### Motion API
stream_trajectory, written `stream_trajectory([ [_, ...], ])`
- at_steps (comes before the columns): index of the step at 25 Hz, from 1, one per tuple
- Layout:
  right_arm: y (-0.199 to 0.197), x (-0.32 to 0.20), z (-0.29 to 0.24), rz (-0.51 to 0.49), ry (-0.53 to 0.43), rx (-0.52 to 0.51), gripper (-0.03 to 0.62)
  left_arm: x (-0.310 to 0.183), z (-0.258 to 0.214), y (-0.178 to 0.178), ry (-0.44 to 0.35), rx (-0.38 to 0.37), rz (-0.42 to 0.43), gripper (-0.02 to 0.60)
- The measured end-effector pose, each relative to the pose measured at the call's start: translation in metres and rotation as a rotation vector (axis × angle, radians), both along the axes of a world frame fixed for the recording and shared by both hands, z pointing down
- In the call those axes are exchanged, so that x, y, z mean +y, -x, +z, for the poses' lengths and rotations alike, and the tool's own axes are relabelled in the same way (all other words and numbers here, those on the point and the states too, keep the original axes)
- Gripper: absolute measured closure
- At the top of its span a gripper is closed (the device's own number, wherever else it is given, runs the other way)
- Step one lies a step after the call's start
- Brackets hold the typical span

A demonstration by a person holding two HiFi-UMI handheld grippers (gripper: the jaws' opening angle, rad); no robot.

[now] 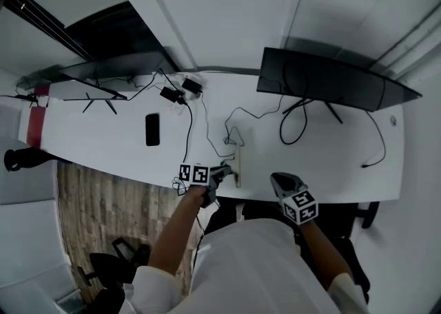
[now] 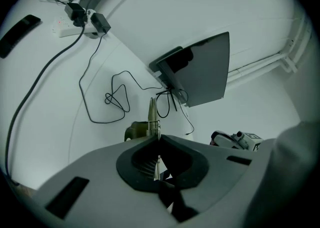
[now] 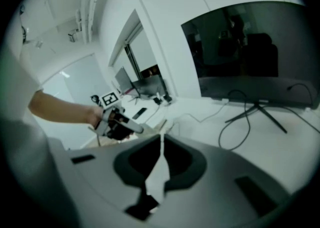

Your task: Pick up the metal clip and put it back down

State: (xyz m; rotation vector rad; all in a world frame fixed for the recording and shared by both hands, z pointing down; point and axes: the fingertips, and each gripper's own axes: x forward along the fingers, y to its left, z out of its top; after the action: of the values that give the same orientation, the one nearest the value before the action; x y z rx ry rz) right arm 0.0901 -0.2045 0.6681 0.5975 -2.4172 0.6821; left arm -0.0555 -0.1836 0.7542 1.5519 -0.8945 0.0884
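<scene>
Overhead, a long white curved worktop (image 1: 103, 147) runs along a white wall, with wood-plank floor (image 1: 89, 202) showing below its front edge. A wide dark flat monitor (image 1: 324, 80) on a thin-legged stand sits at the back, and black cables (image 1: 293, 130) loop in front of it. Forward and left of that monitor, near the worktop's front edge, is the slim pale metal clip (image 1: 239, 160). Its long axis runs from the front edge toward the wall, with the narrow end pointing away from the person. The left claw (image 1: 224, 169) is closed on it, and in the left gripper view the clip stands edge-on out of the pinched tips. The right claw (image 1: 277, 178), in front of the monitor, is closed with nothing in it. The clip's near end is buried between the jaws, and whether it clears the worktop is hard to tell. An olive lump (image 2: 132, 132) beside the clip cannot be made out.
</scene>
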Motion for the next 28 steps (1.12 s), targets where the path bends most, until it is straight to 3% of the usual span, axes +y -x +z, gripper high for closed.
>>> stream_trajectory([
  [28,0.077,0.032,-0.003,-0.130,0.016,0.007,0.557,0.071,0.005,0.104,-0.010,-0.048,-0.086,0.548],
])
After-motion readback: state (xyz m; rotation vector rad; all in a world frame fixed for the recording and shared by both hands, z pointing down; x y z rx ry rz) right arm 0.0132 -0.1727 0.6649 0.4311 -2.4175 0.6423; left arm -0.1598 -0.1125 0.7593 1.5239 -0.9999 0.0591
